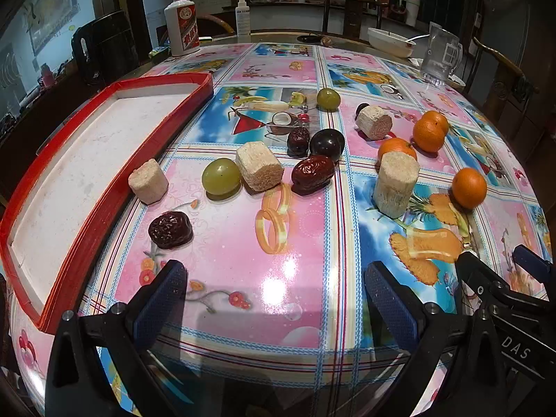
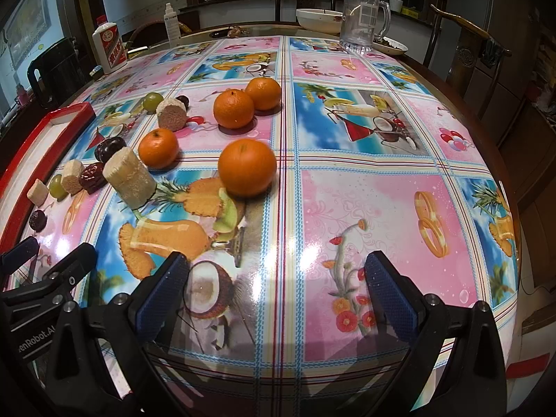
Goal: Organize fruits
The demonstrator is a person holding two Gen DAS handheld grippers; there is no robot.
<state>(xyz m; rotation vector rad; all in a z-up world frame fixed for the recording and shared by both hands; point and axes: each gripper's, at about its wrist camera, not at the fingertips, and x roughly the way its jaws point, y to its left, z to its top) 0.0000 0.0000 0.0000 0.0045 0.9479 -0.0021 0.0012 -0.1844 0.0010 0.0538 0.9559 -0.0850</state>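
Fruit lies scattered on the patterned tablecloth. In the left wrist view I see a green grape (image 1: 221, 176), a second green grape (image 1: 328, 98), red dates (image 1: 312, 174) (image 1: 170, 230), a dark plum (image 1: 326, 143), several pale sugarcane chunks (image 1: 259, 166) (image 1: 396, 183) and several oranges (image 1: 469, 187). A red-rimmed white tray (image 1: 104, 146) sits at the left with nothing in it. My left gripper (image 1: 274, 288) is open above bare cloth near the front edge. In the right wrist view my right gripper (image 2: 276, 283) is open too, short of the nearest orange (image 2: 247, 168).
At the far side stand a white bottle (image 1: 181, 22), a spray bottle (image 1: 243, 15), a bowl with a spoon (image 1: 391, 41) and a clear glass mug (image 2: 363, 19). Wooden chairs ring the table. The right gripper's body (image 1: 504, 288) shows at the lower right of the left wrist view.
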